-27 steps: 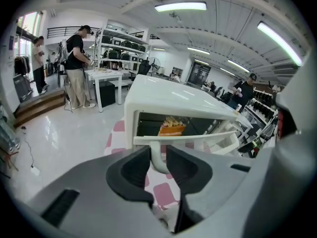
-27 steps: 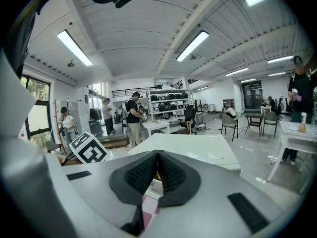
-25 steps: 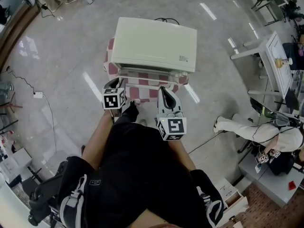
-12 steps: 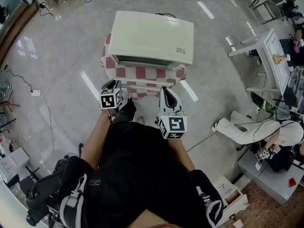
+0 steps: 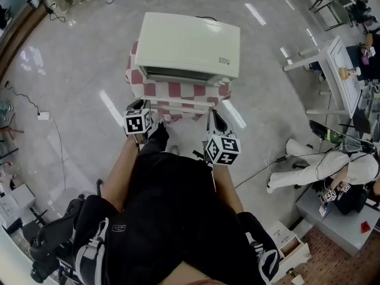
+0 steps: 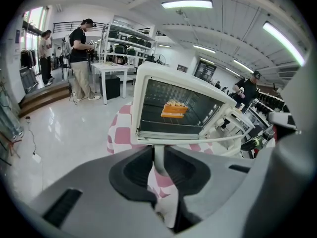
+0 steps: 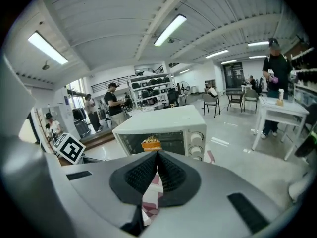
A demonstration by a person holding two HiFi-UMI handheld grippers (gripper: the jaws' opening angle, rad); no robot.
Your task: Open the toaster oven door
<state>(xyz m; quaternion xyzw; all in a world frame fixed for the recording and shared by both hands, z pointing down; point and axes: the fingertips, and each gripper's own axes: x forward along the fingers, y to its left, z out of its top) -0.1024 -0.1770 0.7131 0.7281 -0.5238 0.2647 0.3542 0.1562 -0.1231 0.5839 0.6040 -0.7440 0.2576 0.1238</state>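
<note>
**Left gripper [image 5: 144,104] clamped on the door handle [image 5: 180,104], right gripper [image 5: 215,116] clenched on nothing**

Head view: we look down on the cream toaster oven [image 5: 190,43], which stands on a red-and-white checked cloth [image 5: 178,90] just beyond our knees. Its door is swung down towards us, with the handle at its near edge. Our left gripper meets the left end of the handle. Our right gripper hangs by the right end, and from here we cannot tell whether it touches.

Left gripper view: the jaws have just been closing, and the white stem of the handle stands between the pads, gripped. The handle bar runs off to the right. Beyond it the oven's mouth shows an orange slice [image 6: 174,110] on the rack.

Right gripper view: the jaws are pressed together with nothing between them. The oven sits farther off, its knobs [image 7: 196,144] on the right. The left gripper's marker cube [image 7: 69,148] shows at the left.
</note>
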